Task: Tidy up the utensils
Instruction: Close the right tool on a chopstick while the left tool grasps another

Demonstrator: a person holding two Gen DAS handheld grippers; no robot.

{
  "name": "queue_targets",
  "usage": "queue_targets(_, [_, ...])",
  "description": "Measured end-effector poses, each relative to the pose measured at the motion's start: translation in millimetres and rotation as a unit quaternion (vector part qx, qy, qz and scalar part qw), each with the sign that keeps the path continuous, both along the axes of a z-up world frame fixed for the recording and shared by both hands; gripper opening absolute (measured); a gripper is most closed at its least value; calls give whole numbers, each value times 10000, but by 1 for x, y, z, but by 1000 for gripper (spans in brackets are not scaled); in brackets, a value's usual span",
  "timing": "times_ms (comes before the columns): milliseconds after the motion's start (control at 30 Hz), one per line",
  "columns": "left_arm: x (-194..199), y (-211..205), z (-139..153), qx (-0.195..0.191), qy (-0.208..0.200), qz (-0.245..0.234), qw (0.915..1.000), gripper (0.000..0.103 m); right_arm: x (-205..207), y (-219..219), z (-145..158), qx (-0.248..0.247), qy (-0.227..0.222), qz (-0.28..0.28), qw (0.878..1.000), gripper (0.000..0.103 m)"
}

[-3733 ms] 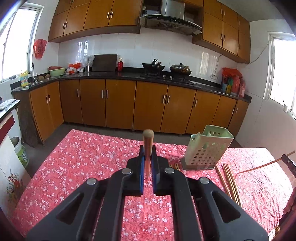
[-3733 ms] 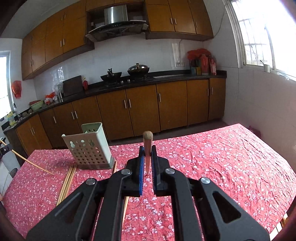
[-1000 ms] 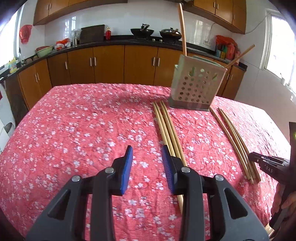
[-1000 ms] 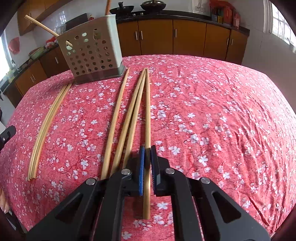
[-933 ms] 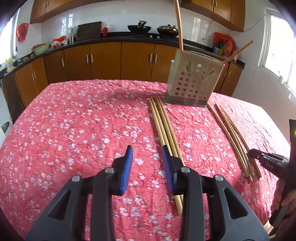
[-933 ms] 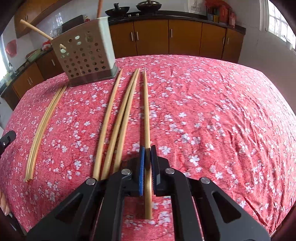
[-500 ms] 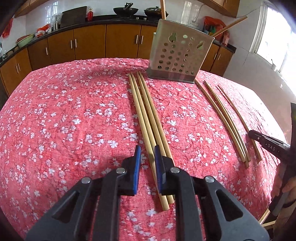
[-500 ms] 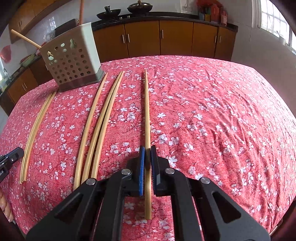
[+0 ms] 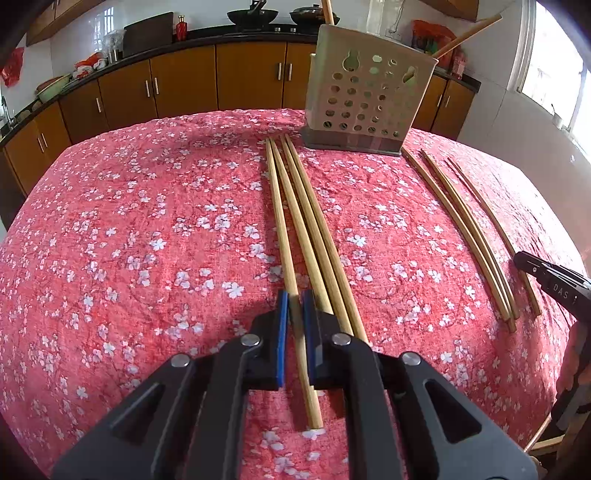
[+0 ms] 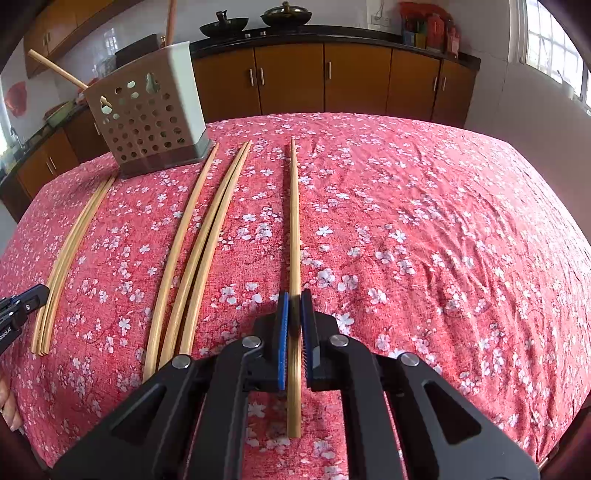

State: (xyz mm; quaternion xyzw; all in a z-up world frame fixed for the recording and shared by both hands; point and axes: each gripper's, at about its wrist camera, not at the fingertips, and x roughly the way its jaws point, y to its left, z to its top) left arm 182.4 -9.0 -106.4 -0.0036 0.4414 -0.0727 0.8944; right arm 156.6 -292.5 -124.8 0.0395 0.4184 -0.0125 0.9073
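In the left wrist view, three long wooden chopsticks lie side by side on the red flowered tablecloth [image 9: 147, 221]. My left gripper [image 9: 295, 314] is closing, with its pads against the leftmost chopstick [image 9: 282, 229] near its near end. In the right wrist view, my right gripper [image 10: 294, 310] is shut on a single chopstick [image 10: 294, 221] that lies flat, apart from three others [image 10: 199, 251]. The perforated beige utensil holder [image 9: 369, 99] [image 10: 147, 118] stands at the far side. Two sticks [image 9: 469, 31] poke out of it.
More chopsticks [image 9: 465, 229] lie right of the holder, by the right gripper's tip [image 9: 550, 280]. In the right wrist view the left gripper's tip [image 10: 18, 306] shows beside the far-left bundle [image 10: 70, 251]. Kitchen cabinets [image 10: 325, 77] stand beyond the table.
My left gripper has dropped toward the trio of chopsticks and its jaws have narrowed onto the leftmost one. The right gripper stays shut, and its chopstick has shifted right, away from its neighbours.
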Motion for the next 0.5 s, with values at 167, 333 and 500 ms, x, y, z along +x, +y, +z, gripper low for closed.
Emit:
queue_targets(167, [8, 16, 0, -29, 8, 236, 9997, 8, 2, -2, 1, -86, 24, 90, 9999, 8])
queue_targets(333, [12, 40, 0, -91, -27, 463, 9989, 8, 8, -9, 1, -230, 27, 21, 9997, 8])
queue_targets(500, [17, 58, 0, -79, -53, 678, 9977, 8, 17, -15, 1, -211, 29, -41, 9998, 8])
